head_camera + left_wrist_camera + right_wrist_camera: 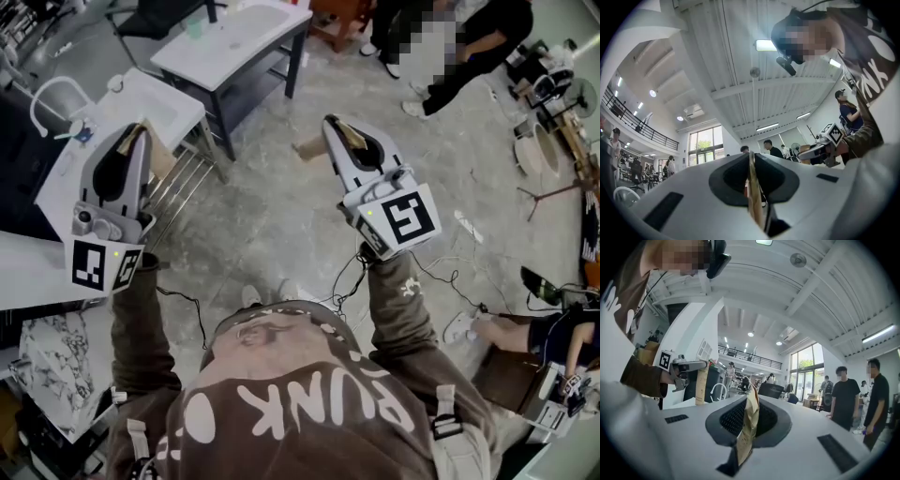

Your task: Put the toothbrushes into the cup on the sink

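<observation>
Both grippers are held up in the air and point upward. My left gripper [134, 131] [751, 158] is shut on a long brown paper-wrapped toothbrush [157, 157] [754, 197], which the right gripper view shows as a tan strip [700, 385]. My right gripper [339, 127] [752, 398] is shut on a second brown paper-wrapped toothbrush [356, 137] [748, 427]. The white sink [150, 101] with its curved faucet [45, 94] lies below and beyond the left gripper. I cannot make out a cup on the sink.
A white table [239, 42] with a pale green cup [194, 26] stands past the sink. A metal rack [183, 183] sits beside the sink. Cables [450, 272] trail on the concrete floor. People [469, 47] stand at the far right, and a seated person [553, 333] is to my right.
</observation>
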Demonstrator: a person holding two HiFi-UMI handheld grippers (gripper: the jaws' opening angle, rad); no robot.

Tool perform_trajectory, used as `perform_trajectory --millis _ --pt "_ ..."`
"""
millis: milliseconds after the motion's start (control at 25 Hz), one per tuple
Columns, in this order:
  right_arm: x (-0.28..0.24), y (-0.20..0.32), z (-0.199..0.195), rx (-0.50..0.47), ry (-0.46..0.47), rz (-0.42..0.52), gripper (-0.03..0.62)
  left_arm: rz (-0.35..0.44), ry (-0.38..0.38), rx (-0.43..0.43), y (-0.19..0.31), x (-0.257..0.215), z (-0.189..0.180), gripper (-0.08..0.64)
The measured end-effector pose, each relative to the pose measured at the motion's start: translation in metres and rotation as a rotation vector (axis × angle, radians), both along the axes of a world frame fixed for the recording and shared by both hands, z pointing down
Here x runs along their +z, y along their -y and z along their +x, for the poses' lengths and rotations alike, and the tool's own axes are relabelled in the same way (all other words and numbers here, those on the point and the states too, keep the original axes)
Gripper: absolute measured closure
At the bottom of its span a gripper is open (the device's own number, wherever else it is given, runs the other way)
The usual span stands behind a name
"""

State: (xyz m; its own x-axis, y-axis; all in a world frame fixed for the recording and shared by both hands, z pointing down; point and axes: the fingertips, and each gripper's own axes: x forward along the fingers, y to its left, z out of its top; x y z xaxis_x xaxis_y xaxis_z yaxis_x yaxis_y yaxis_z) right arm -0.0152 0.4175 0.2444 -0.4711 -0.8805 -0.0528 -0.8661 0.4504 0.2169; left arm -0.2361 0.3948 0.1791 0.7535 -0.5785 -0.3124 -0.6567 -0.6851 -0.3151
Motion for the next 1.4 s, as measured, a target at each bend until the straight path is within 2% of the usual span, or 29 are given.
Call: perform_trajectory --millis 440,600,800,1120,1400 --pt "-0.006 0.015 0.009 -0.005 0.03 0.02 0.581 -0.002 0.009 -0.009 0.015 0.001 0.01 0.521" --pt "0.005 0.008 0.019 -0.002 0.036 -0.012 0.581 -0.027 0.02 -0.011 0.01 0.009 0.019 0.52" --pt "0.002 0.014 0.041 -0.023 0.049 0.019 0.581 0.008 0.037 -0.033 0.01 -0.002 0.039 0.521" --pt "0.007 0.013 0.081 -0.019 0.09 0.033 0.581 -0.008 0.05 -0.053 0.005 0.005 0.069 0.52" --pt "0.016 0.036 0.102 -0.009 0.083 0.014 0.581 -0.018 0.058 -0.048 0.033 0.01 0.086 0.522"
